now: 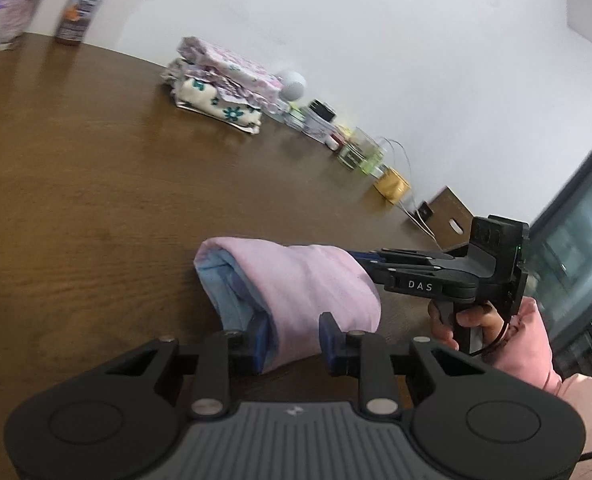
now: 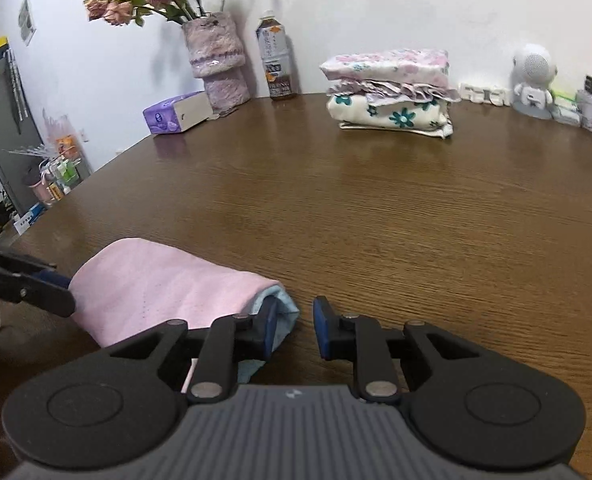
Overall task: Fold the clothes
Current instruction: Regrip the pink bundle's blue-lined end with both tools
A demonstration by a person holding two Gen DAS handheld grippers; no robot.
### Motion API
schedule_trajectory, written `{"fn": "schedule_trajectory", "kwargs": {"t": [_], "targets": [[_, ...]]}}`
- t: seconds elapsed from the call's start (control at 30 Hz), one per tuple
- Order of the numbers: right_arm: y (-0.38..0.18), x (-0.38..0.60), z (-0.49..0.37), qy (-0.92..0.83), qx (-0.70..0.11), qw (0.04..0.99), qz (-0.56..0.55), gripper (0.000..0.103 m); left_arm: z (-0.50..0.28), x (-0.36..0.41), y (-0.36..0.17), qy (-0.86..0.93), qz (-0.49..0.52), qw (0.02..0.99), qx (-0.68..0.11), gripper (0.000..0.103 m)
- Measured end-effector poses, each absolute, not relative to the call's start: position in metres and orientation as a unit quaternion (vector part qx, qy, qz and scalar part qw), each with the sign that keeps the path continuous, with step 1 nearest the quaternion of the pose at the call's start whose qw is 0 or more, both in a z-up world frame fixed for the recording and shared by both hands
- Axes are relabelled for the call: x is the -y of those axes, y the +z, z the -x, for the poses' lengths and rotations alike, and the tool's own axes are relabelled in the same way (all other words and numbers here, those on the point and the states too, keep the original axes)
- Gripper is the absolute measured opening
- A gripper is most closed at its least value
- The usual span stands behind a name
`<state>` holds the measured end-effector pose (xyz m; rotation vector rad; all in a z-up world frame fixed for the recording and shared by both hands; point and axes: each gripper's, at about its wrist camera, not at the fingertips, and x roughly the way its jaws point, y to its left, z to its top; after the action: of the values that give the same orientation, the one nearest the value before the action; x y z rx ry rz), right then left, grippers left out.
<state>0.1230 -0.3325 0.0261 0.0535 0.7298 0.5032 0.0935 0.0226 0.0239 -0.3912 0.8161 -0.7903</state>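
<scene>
While the folded pink garment (image 1: 296, 280) lies on the near part of the brown table (image 2: 375, 208), both tools sit at its ends. Left hand-held gripper (image 1: 294, 338): jaws parted, blue pads either side of one end of the bundle; the cloth fills most of the gap, but I cannot tell whether it is pinched. Right hand-held gripper (image 2: 294, 330): jaws apart, its left pad against the garment's light-blue inner layer, its right pad over bare wood. In the left wrist view its tip is hidden behind the pink fabric. A hand (image 1: 461, 322) in a pink sleeve holds its grip.

Far side, by the white wall: stack of folded floral clothes (image 2: 391, 92), bottle (image 2: 276, 64), fuzzy purple vase (image 2: 216, 64) of dried flowers, tissue box (image 2: 176, 114), small white figure (image 2: 531, 80).
</scene>
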Motion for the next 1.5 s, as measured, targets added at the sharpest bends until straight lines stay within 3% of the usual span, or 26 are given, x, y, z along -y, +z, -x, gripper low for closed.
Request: {"fn": "schedule_trajectory", "kwargs": {"t": [0.07, 0.13, 0.27, 0.4, 0.47, 0.5, 0.53, 0.7, 0.77, 0.83, 0.87, 0.9, 0.93, 1.0, 1.1, 1.13, 1.17, 1.2, 1.23, 1.3, 1.33, 1.37, 1.4, 1.5], "targets": [[0.031, 0.347, -0.115, 0.214, -0.347, 0.911, -0.06, 0.022, -0.095, -0.027, 0.026, -0.36, 0.199, 0.827, -0.383, 0.042], [0.036, 0.361, -0.102, 0.191, -0.338, 0.915, -0.107, 0.022, -0.101, -0.029, 0.026, -0.347, 0.211, 0.83, -0.382, 0.05], [0.039, 0.364, -0.074, 0.223, -0.325, 0.895, -0.209, 0.022, -0.114, -0.021, 0.02, -0.345, 0.216, 0.822, -0.398, 0.048], [0.03, 0.342, -0.071, 0.226, -0.347, 0.886, -0.208, 0.029, -0.12, -0.015, 0.015, -0.34, 0.221, 0.818, -0.407, 0.045], [0.026, 0.335, -0.072, 0.227, -0.354, 0.882, -0.212, 0.025, -0.119, -0.015, 0.014, -0.338, 0.223, 0.819, -0.407, 0.041], [0.024, 0.332, -0.072, 0.227, -0.358, 0.88, -0.213, 0.017, -0.118, -0.015, 0.014, -0.337, 0.224, 0.819, -0.407, 0.038], [0.023, 0.329, -0.071, 0.228, -0.362, 0.878, -0.214, 0.017, -0.118, -0.015, 0.014, -0.336, 0.226, 0.819, -0.407, 0.032], [0.019, 0.327, -0.067, 0.222, -0.365, 0.874, -0.23, 0.014, -0.118, -0.014, 0.009, -0.332, 0.23, 0.817, -0.413, 0.024], [0.018, 0.329, -0.067, 0.218, -0.364, 0.874, -0.237, 0.016, -0.118, -0.015, 0.009, -0.331, 0.233, 0.815, -0.414, 0.026], [0.019, 0.331, -0.066, 0.211, -0.365, 0.875, -0.237, 0.032, -0.117, -0.017, 0.011, -0.331, 0.237, 0.816, -0.411, 0.035], [0.019, 0.333, -0.066, 0.208, -0.365, 0.876, -0.237, 0.033, -0.116, -0.019, 0.011, -0.333, 0.241, 0.816, -0.407, 0.039], [0.019, 0.333, -0.067, 0.206, -0.367, 0.876, -0.237, 0.032, -0.116, -0.019, 0.012, -0.333, 0.243, 0.816, -0.405, 0.039], [0.017, 0.332, -0.068, 0.207, -0.37, 0.873, -0.241, 0.021, -0.117, -0.019, 0.011, -0.331, 0.241, 0.817, -0.406, 0.037], [0.013, 0.331, -0.071, 0.212, -0.374, 0.867, -0.251, 0.013, -0.119, -0.017, 0.008, -0.326, 0.236, 0.819, -0.41, 0.029], [0.016, 0.331, -0.072, 0.214, -0.372, 0.868, -0.25, 0.014, -0.118, -0.019, 0.009, -0.323, 0.241, 0.82, -0.407, 0.028], [0.018, 0.332, -0.072, 0.212, -0.37, 0.869, -0.25, 0.018, -0.118, -0.02, 0.011, -0.319, 0.243, 0.822, -0.404, 0.037], [0.02, 0.333, -0.072, 0.211, -0.366, 0.871, -0.249, 0.021, -0.118, -0.022, 0.013, -0.315, 0.245, 0.825, -0.401, 0.055], [0.022, 0.333, -0.074, 0.208, -0.363, 0.874, -0.248, 0.032, -0.118, -0.023, 0.016, -0.304, 0.244, 0.832, -0.395, 0.059], [0.024, 0.334, -0.076, 0.205, -0.359, 0.877, -0.246, 0.037, -0.12, -0.022, 0.017, -0.296, 0.241, 0.837, -0.391, 0.059], [0.021, 0.331, -0.083, 0.2, -0.365, 0.876, -0.245, 0.036, -0.126, -0.017, 0.014, -0.287, 0.239, 0.838, -0.397, 0.058], [0.018, 0.33, -0.087, 0.198, -0.369, 0.875, -0.245, 0.023, -0.13, -0.015, 0.013, -0.283, 0.238, 0.838, -0.401, 0.052], [0.016, 0.328, -0.091, 0.196, -0.373, 0.873, -0.244, 0.015, -0.133, -0.012, 0.011, -0.279, 0.237, 0.838, -0.404, 0.032], [0.014, 0.328, -0.094, 0.196, -0.377, 0.871, -0.246, 0.013, -0.133, -0.012, 0.013, -0.28, 0.234, 0.839, -0.404, 0.026], [0.018, 0.334, -0.089, 0.198, -0.373, 0.871, -0.25, 0.021, -0.131, -0.01, 0.018, -0.285, 0.227, 0.841, -0.401, 0.033]]}}
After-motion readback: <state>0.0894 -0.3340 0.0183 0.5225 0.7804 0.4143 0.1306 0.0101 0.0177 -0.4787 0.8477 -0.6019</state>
